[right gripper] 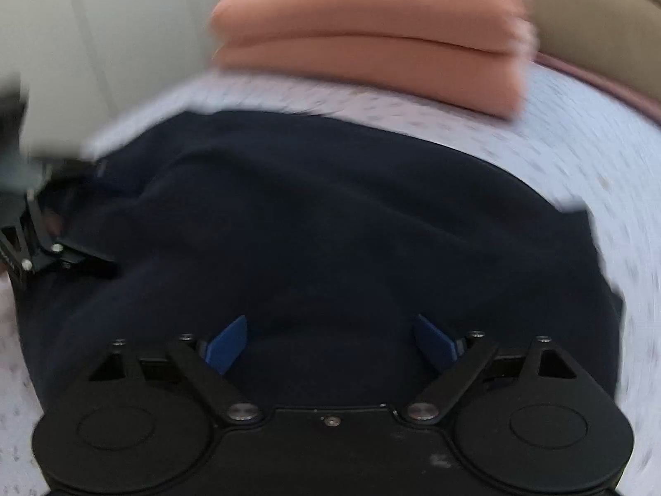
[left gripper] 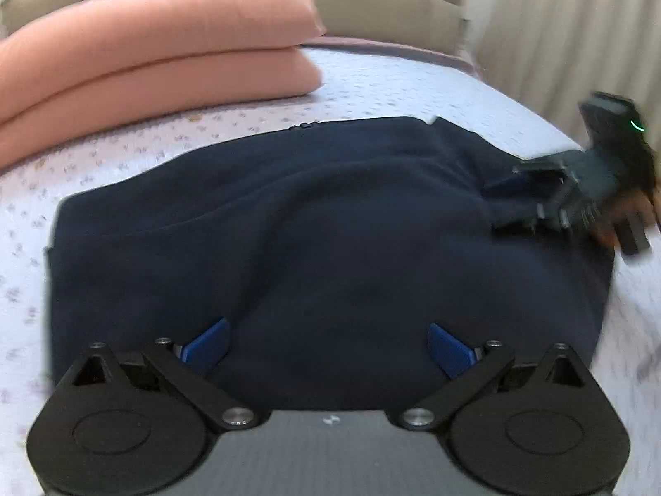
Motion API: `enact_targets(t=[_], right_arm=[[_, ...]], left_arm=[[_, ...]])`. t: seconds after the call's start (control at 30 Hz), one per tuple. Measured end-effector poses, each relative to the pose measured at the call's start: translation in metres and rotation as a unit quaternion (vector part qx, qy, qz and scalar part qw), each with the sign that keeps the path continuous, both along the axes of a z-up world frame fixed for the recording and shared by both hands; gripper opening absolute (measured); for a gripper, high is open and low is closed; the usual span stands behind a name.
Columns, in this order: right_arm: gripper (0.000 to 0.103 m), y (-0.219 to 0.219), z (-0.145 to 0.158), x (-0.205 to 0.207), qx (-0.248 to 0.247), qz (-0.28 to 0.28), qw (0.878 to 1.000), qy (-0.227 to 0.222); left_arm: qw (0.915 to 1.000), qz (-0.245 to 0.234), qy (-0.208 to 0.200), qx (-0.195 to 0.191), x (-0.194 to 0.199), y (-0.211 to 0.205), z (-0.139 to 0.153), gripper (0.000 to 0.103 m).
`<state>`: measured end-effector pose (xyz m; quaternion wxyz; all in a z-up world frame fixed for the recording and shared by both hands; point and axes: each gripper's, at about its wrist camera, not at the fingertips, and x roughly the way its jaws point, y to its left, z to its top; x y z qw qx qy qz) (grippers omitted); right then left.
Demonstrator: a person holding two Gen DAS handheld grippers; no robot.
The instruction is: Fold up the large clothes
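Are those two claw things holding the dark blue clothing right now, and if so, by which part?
No, nothing is held. The left gripper and right gripper both stand wide open over the folded navy garment, pads clear of it.

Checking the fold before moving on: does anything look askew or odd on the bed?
Only slightly: the dark navy garment is folded but rumpled, with a raised ridge across its top and uneven edges. The pink blanket behind it is stacked neatly.
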<state>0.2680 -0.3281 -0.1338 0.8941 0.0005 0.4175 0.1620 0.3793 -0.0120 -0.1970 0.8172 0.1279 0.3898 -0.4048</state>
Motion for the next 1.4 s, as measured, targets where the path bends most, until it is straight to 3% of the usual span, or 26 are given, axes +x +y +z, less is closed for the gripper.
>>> enact_targets(t=[0.1,0.17,0.2,0.27,0.33,0.4,0.43,0.53,0.57,0.6,0.63,0.67,0.73,0.83,0.97,1.13,1.2,1.33,1.4], right_arm=[[0.103,-0.034,0.001,-0.023,-0.019,-0.014,1.0,-0.001],[0.102,-0.035,0.006,-0.032,-0.081,-0.018,0.997,0.003],[0.102,-0.036,0.006,-0.031,-0.105,-0.025,0.994,0.008],[0.1,-0.03,0.022,-0.038,-0.126,-0.036,0.991,0.001],[0.102,-0.015,0.045,-0.052,-0.087,-0.017,0.995,-0.042],[0.102,0.013,0.064,-0.062,-0.015,0.05,0.996,-0.068],[0.102,0.03,0.065,-0.064,-0.01,0.078,0.994,-0.07],[0.102,0.09,0.048,-0.07,-0.07,0.176,0.98,-0.063],[0.102,0.104,0.035,-0.071,-0.095,0.207,0.972,-0.055],[0.103,0.111,0.02,-0.067,-0.12,0.222,0.967,-0.041],[0.103,0.114,0.004,-0.067,-0.147,0.225,0.963,-0.026],[0.103,0.109,-0.006,-0.068,-0.156,0.224,0.962,-0.028],[0.103,0.091,-0.011,-0.068,-0.123,0.205,0.97,-0.037],[0.103,0.069,-0.014,-0.079,-0.119,0.187,0.974,-0.046],[0.103,0.049,-0.02,-0.072,-0.103,0.157,0.982,-0.035],[0.103,0.021,-0.03,-0.055,-0.114,0.136,0.984,-0.015],[0.103,0.006,-0.025,-0.073,-0.12,0.126,0.985,-0.012],[0.103,-0.019,-0.022,-0.095,-0.124,0.09,0.988,-0.005],[0.103,-0.026,-0.024,-0.102,-0.131,0.068,0.989,0.001]], left_arm=[[0.9984,0.019,-0.012,0.053,-0.001,0.023,0.002,0.103],[0.9932,0.055,-0.013,0.102,-0.001,0.032,0.007,0.103],[0.9924,0.065,-0.012,0.104,0.001,0.035,0.012,0.098],[0.9949,0.067,-0.034,0.067,-0.008,0.035,0.033,0.092],[0.9974,0.053,-0.049,0.001,-0.021,0.026,0.058,0.101],[0.9981,0.017,-0.051,-0.028,-0.031,0.003,0.069,0.103],[0.9987,-0.015,-0.044,-0.02,-0.036,-0.015,0.07,0.103],[0.9911,-0.121,-0.031,0.046,-0.054,-0.069,0.045,0.103],[0.9854,-0.143,-0.033,0.086,-0.059,-0.081,0.025,0.103],[0.9813,-0.151,-0.042,0.111,-0.065,-0.086,0.011,0.103],[0.9789,-0.159,-0.072,0.107,-0.072,-0.082,0.0,0.103],[0.9817,-0.153,-0.081,0.078,-0.073,-0.073,-0.003,0.103],[0.988,-0.125,-0.071,0.056,-0.071,-0.054,-0.007,0.103],[0.9902,-0.101,-0.082,0.051,-0.081,-0.025,-0.009,0.103],[0.9956,-0.05,-0.062,0.05,-0.091,0.021,-0.005,0.103],[0.9965,-0.017,-0.059,0.056,-0.089,0.051,0.0,0.103],[0.9956,-0.008,-0.064,0.068,-0.088,0.051,-0.001,0.103],[0.9953,0.057,-0.024,0.073,-0.079,0.08,-0.006,0.103],[0.9948,0.094,-0.003,0.041,-0.086,0.12,-0.005,0.103]])
